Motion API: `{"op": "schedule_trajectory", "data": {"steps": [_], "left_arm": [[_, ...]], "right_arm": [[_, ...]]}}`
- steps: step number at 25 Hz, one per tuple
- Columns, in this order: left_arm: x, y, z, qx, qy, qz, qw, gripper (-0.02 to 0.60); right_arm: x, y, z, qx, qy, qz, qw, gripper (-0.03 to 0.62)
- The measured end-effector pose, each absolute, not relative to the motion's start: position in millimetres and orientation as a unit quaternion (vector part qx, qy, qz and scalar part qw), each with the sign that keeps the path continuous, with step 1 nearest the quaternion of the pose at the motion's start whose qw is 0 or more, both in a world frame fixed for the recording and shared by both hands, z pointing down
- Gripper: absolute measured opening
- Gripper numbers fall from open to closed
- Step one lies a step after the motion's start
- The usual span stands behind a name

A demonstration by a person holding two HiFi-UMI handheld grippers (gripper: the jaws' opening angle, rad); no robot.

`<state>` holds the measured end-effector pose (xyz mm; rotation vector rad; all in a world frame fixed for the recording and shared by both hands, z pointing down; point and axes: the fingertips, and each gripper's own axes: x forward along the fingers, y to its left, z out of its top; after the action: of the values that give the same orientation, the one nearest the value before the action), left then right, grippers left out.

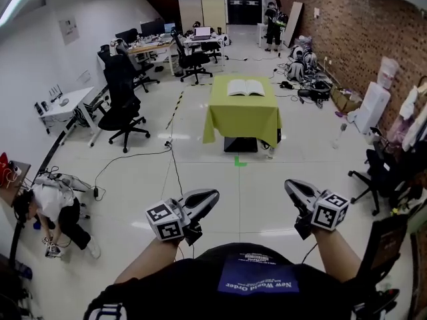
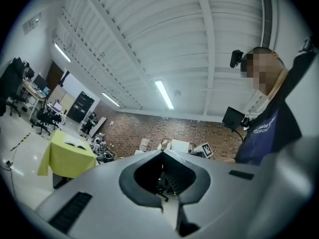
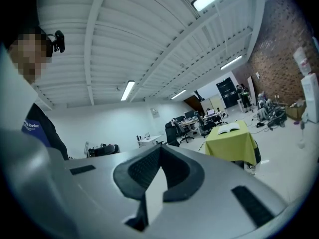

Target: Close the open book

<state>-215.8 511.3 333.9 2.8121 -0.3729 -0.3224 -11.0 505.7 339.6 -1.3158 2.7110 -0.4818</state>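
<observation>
Well apart, white book (image 1: 245, 87) open flat, green-draped table (image 1: 243, 115)

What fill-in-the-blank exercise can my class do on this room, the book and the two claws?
1. The book on the table lies ____.
2. The left claw and the right claw are both ____, with nothing between them.
3. The wall to the right of the table is built of ____.
Missing words: open; shut; brick.
</observation>
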Motion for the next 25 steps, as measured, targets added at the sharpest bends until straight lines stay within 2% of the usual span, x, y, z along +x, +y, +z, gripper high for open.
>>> {"op": "schedule_trajectory", "data": {"steps": [5,12,17,25], "left_arm": [[-229,481,330,0.979,-0.094,-0.115,0.143,0.006],[-243,443,339,0.973,-0.085,-0.130,0.170,0.006],[-214,422,353,0.972,-0.098,-0.128,0.170,0.006],[-151,393,329,0.964,-0.153,-0.158,0.150,0.006]], "right_arm": [[-30,482,332,-0.451,0.874,-0.162,0.080,-0.014],[-27,455,332,-0.472,0.860,-0.177,0.080,-0.014],[-3,426,345,-0.455,0.871,-0.173,0.071,-0.014],[34,374,331,-0.376,0.912,-0.158,0.046,-0.014]]}}
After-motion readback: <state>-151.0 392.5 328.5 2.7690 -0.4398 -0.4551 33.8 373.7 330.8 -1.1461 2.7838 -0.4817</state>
